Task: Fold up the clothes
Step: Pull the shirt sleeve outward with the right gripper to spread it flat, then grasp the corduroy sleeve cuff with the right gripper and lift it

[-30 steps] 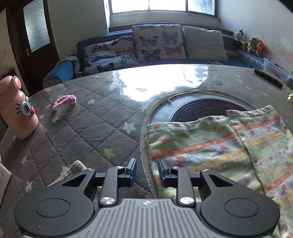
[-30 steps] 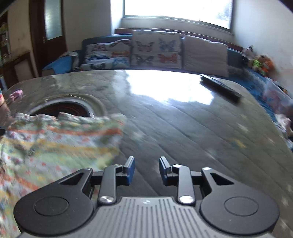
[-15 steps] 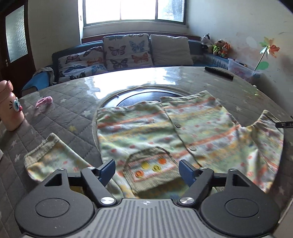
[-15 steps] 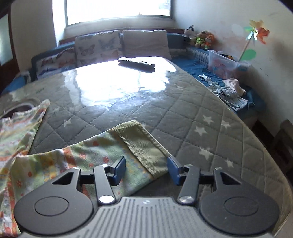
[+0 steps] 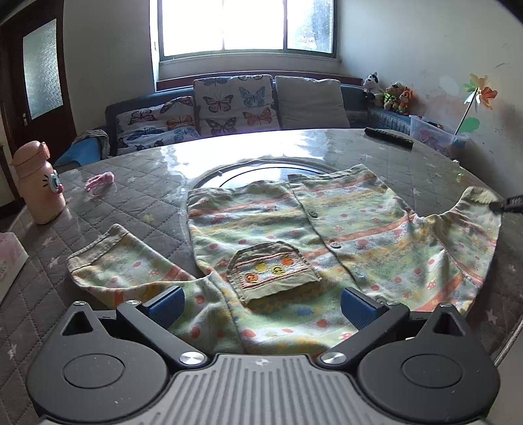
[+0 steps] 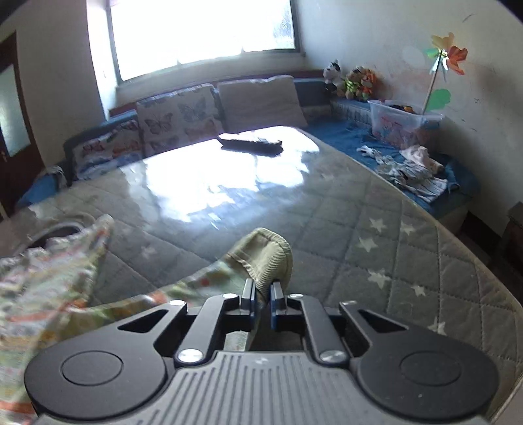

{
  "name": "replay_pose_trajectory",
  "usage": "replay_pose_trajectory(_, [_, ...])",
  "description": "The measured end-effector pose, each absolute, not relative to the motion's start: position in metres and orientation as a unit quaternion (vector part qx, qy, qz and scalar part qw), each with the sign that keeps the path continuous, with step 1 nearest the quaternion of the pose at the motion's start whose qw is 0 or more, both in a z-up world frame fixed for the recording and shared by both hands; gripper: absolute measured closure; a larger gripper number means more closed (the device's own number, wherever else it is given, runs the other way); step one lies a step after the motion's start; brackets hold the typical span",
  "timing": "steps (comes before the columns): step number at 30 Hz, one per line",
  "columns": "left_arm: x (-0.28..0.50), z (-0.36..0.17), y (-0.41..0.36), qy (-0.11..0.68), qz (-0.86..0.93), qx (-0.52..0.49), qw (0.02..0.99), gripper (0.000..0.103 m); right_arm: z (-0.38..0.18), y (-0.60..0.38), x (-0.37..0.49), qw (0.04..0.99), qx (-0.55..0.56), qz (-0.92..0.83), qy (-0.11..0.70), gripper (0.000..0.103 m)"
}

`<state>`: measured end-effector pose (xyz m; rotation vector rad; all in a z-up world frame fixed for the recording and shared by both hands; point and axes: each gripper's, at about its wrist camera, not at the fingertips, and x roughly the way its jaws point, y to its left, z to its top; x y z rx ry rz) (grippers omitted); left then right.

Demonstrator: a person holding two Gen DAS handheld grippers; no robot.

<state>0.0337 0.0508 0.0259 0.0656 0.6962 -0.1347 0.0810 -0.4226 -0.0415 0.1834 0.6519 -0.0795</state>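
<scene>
Bright window (image 5: 246, 26) above a cushioned sofa (image 5: 228, 108).

No readable text, labels or numbers anywhere in view.

Your window (image 5: 245, 26) backlight blown out; strong glare on table (image 6: 228, 176); right view motion-blurred at left; fisheye bends edges.

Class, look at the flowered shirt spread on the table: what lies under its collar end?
A dark round inset in the table shows past the shirt; the part of it beneath the cloth is hidden.
</scene>
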Motion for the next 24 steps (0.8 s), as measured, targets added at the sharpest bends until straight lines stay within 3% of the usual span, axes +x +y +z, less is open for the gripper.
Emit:
replay_pose_trajectory(13, [0.012,0.009,0.083,0.35,-0.019,0.009,0.936,0.0,0.067,-0.285,0.061,0.944,0.068,0.211,0.244,0.096])
replay_pose_trajectory(22, [0.001,0.01,0.105,0.344,0.009,-0.013,0.939,0.0,0.051,-0.17,0.047,0.909,0.003,0.321,0.265,0.095])
replay_pose_trajectory(24, [0.0,0.008,0.111,0.344,0.017,-0.016,0.939,0.0,0.034,-0.154,0.043,0.894,-0.007,0.341,0.29,0.086])
